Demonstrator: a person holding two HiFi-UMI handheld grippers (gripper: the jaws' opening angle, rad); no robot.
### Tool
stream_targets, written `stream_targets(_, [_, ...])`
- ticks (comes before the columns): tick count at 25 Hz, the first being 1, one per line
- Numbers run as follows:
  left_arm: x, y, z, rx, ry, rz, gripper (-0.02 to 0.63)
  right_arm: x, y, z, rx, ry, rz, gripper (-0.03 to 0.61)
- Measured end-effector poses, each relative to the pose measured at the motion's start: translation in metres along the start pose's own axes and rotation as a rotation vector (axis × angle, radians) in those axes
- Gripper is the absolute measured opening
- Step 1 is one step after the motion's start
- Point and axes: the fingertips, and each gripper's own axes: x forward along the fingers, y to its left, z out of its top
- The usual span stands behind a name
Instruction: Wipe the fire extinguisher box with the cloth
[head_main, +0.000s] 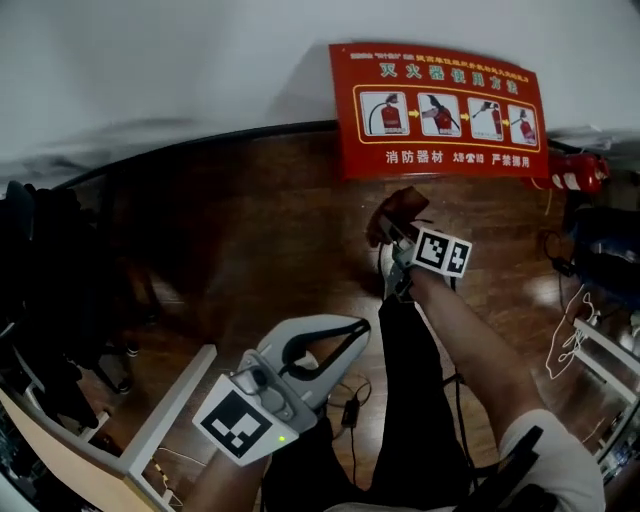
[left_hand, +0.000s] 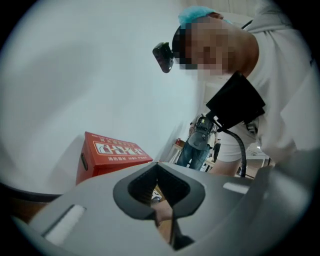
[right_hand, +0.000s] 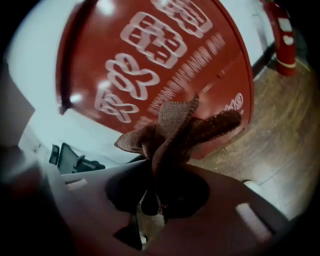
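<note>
Against the white wall (head_main: 200, 60) stands the red box (head_main: 440, 110). Just below its front, my right gripper (head_main: 398, 238) pinches the brown cloth (head_main: 400, 205) by one bunched fold. I judge that such a small bite could slip once I rub, dropping the cloth. Well below the box, my left gripper (head_main: 352, 326) has its jaws pressed together on nothing. Dark wood floor (head_main: 250, 230) spreads beneath, and a red extinguisher (head_main: 575, 172) sits right of the box.

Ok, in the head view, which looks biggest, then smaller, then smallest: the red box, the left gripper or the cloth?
1. red box
2. left gripper, though it's nearest the camera, so it looks extra big
3. cloth, clearly smallest
</note>
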Motion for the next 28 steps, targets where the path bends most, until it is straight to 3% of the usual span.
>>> stream_targets(3, [-0.032,-0.022,0.033,0.012,-0.033,0.015,0.0,-0.062,0.078,-0.002,-0.165,0.073,0.017,0.087])
stream_targets(5, [-0.064,-0.037,0.056,0.03,-0.023,0.03,0.0,-0.096,0.139,-0.009,-0.354,0.146,0.024,0.087])
stream_targets(9, [-0.111,-0.044,0.098,0.098,-0.043,0.106,0.0,-0.119,0.247,0.007,-0.934,0.405,0.092,0.087])
stream_targets(12, [-0.125,-0.035,0.117,0.149,-0.052,0.165,0.0,-0.103,0.299,0.036,-1.366,0.61,0.132,0.087])
stream_targets(14, [-0.125,-0.022,0.125,0.158,-0.063,0.21,0.0,-0.082,0.318,0.057,-1.616,0.731,0.153,0.087])
stream_targets(17, [-0.116,0.005,0.136,0.129,-0.108,0.283,0.0,-0.05,0.313,0.077,-1.892,0.986,0.172,0.087])
stream_targets(19, [-0.107,0.028,0.143,0.097,-0.151,0.342,0.0,-0.029,0.297,0.09,-2.033,1.162,0.162,0.086])
stream_targets(23, [-0.097,0.062,0.156,0.07,-0.213,0.411,0.0,-0.001,0.259,0.106,-2.216,1.499,0.119,0.086])
stream_targets(26, [-0.094,0.075,0.154,0.04,-0.233,0.466,0.0,0.003,0.228,0.104,-2.286,1.778,0.133,0.086])
stream_targets(28, [-0.1,0.083,0.148,0.008,-0.245,0.519,0.0,0.015,0.213,0.093,-2.292,1.897,0.168,0.086])
